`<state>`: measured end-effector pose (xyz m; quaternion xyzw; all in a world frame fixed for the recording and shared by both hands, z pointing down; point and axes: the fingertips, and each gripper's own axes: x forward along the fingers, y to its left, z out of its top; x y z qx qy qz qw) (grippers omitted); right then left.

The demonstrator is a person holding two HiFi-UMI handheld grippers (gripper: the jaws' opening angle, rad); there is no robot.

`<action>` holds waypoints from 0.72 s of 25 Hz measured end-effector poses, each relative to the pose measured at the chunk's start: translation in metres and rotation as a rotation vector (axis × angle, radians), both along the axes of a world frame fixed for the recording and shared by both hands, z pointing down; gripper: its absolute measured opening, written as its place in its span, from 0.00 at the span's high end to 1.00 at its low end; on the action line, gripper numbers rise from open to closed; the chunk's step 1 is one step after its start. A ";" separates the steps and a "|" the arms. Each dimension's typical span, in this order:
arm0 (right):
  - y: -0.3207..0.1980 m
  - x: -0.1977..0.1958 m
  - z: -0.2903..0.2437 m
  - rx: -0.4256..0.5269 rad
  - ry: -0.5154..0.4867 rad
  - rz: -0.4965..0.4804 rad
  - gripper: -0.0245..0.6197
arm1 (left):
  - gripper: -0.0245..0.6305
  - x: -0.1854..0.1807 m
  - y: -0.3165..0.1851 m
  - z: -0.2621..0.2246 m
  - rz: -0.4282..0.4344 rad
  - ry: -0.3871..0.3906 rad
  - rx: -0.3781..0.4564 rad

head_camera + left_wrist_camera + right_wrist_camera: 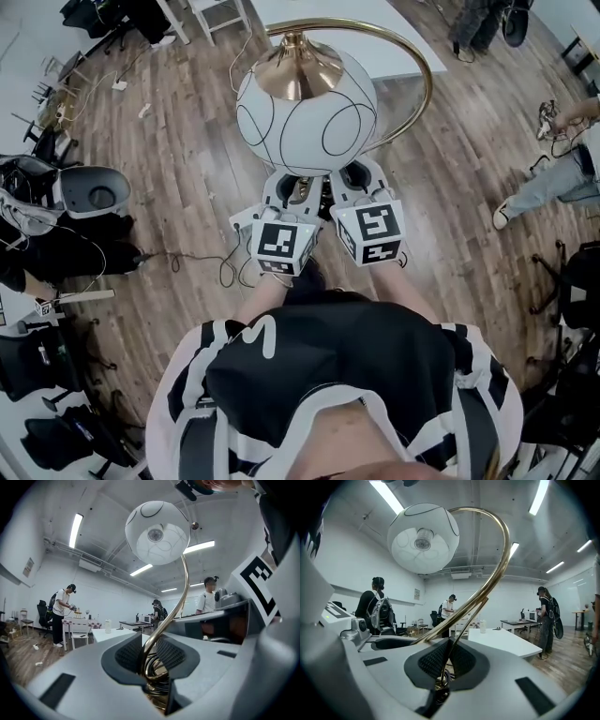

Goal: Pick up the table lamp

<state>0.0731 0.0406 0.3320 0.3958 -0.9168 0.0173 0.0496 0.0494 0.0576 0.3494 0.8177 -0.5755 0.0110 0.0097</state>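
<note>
Head view, from the chest outward: the left claw [289, 187] and right claw [356, 178] sit side by side at the foot of the table lamp [305, 103]. It is held clear over the wooden floor [187, 169], with the white desk [394, 37] beyond at the top edge. Left gripper view shows those jaws half spread but pinching the coiled base of the gold stem [180, 592]; right gripper view shows its jaws pressed together on a thin gold rod [461, 630]. Above both, the stem arcs up to the globe shade [423, 538], so the long axis stands upright, neither claw nearer.
</note>
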 end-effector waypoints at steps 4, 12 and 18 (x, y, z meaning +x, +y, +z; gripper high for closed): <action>0.027 0.011 -0.006 0.010 0.005 -0.031 0.94 | 0.82 0.011 0.028 -0.005 -0.027 0.002 0.001; 0.068 0.024 -0.013 -0.011 0.007 -0.073 0.94 | 0.82 0.026 0.070 -0.012 -0.061 0.006 -0.009; 0.081 0.012 -0.019 0.002 -0.008 -0.077 0.94 | 0.83 0.016 0.084 -0.018 -0.049 -0.002 0.001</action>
